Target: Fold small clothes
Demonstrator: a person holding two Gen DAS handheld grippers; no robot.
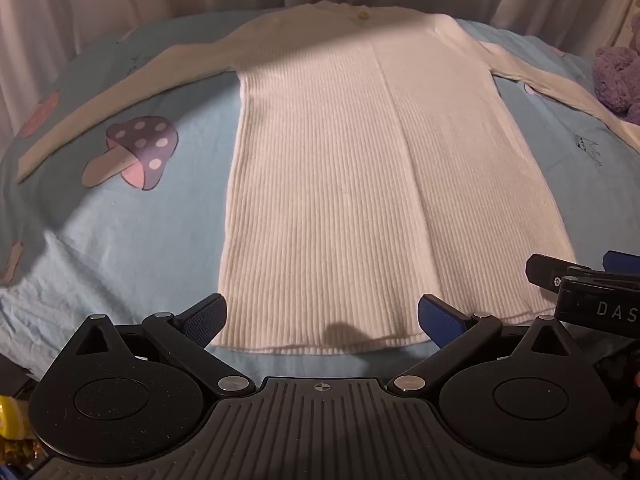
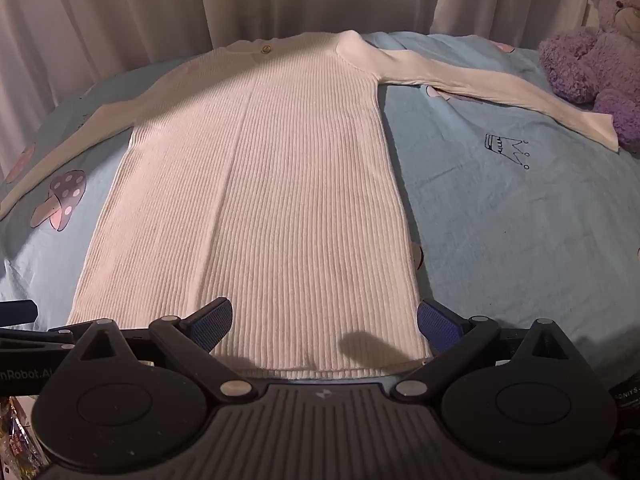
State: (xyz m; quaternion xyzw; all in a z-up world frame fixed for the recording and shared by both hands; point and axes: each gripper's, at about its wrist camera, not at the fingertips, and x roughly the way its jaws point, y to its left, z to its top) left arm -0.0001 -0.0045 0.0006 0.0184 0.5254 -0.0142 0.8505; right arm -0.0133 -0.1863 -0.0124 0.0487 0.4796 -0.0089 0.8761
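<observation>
At the bed's (image 1: 120, 240) near edge, the left gripper (image 1: 320, 316) and right gripper (image 2: 324, 320) hover wide apart and empty over the flat-spread sweater's (image 1: 340, 180) hem, probably ready to pinch it for folding.

Pale pleated curtains (image 2: 120, 8) hang behind a bed (image 2: 520, 220) in blue mushroom-print sheets; a purple teddy bear (image 2: 592, 56) sits at its far right corner.

A white ribbed sweater (image 1: 340, 184) lies flat on a blue bedsheet (image 1: 120, 248), sleeves spread to either side. The left gripper (image 1: 320, 320) hangs over its hem, jaws wide and empty (a mushroom print (image 1: 134, 150) beside one sleeve). The right gripper (image 1: 580, 284) enters at right.
</observation>
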